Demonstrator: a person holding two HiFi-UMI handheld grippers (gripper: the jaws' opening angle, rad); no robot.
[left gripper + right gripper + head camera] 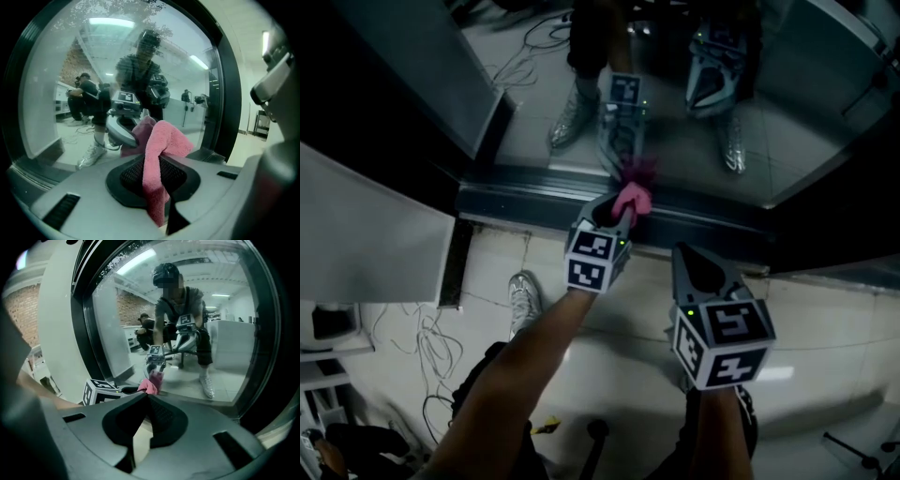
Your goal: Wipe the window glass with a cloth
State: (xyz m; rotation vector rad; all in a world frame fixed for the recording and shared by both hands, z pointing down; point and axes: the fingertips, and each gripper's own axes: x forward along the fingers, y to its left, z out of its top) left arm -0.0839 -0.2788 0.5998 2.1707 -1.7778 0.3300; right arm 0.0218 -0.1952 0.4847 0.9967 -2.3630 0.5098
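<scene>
Left gripper (617,214) is clamping the pink cloth (631,199) lengthwise along its jaws, bunched end pointing into the glass (675,141). Right gripper (685,255) is hanging beside it, jaws together, empty.

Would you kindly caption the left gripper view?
Left hand-held gripper shut on a pink cloth, held against window glass.

"What's lying about down there?"
"White cables (431,342), loose loops at eight o'clock on the pale tiled floor (619,328), with a white shoe (523,300) just beside them."
"And at nine o'clock?"
"A flat grey panel (366,234), above the cables."
</scene>
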